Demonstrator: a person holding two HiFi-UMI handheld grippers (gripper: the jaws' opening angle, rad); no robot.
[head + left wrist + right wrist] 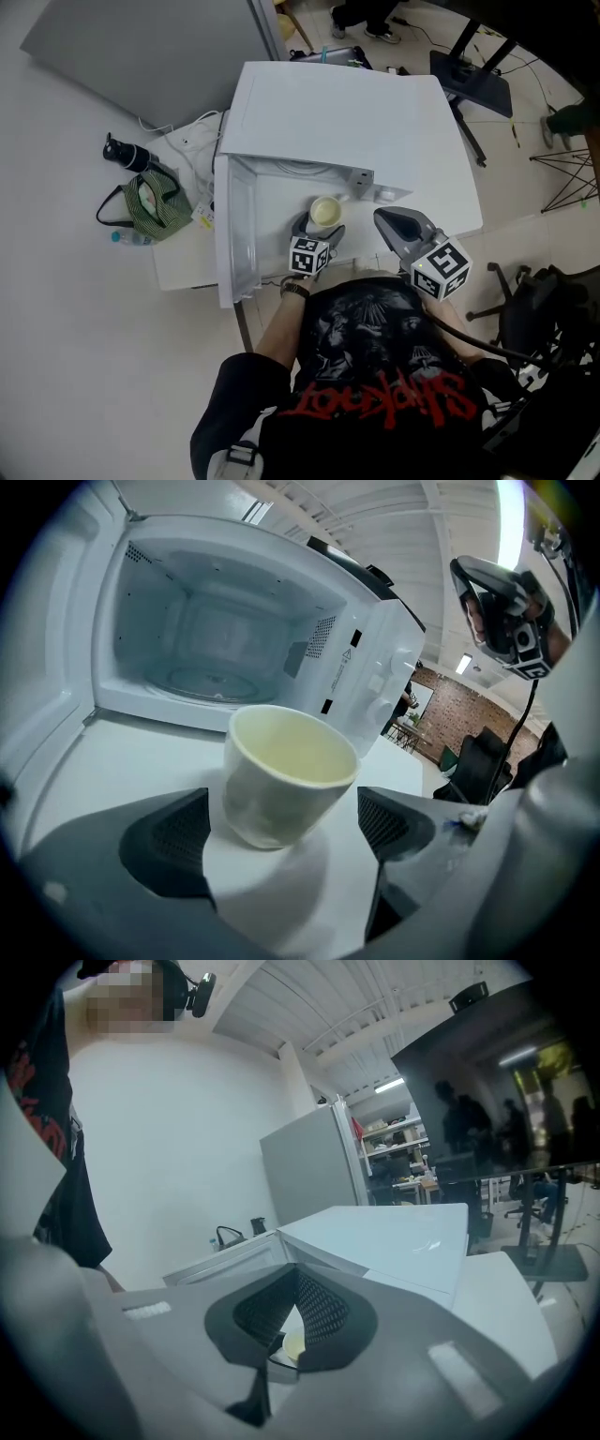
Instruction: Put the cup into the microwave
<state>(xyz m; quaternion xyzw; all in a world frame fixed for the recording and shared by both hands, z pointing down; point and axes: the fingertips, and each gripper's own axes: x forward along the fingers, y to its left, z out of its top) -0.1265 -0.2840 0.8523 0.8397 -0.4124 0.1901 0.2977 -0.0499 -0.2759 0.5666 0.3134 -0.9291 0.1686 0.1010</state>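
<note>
— Where is the cup right now?

— It stands upright on the white table, between the two jaws of the left hand-held gripper. The left gripper view shows the jaws spread wide, with a clear gap on each side of the cup. Neither pad touches it, so the left hand-held gripper has hold of nothing.

— And the microwave?

— Straight ahead of the left hand-held gripper, just beyond the cup. Its door is swung open on that gripper's left, and the bare cavity faces the jaws. The cup is outside the cavity, in front of the opening.

— Anything in the cup?

— Its inside looks pale and bare, as far as the view shows.

— What about the other one?

— The right hand-held gripper hangs to the right of the left one, above the table. In its own view the ribbed pads of the right hand-held gripper meet at the tips with nothing between them. A bit of the cup's rim shows below them.

— Anything else on the table?

— A green striped bag, well off to the left hand-held gripper's left, past the door.
</note>
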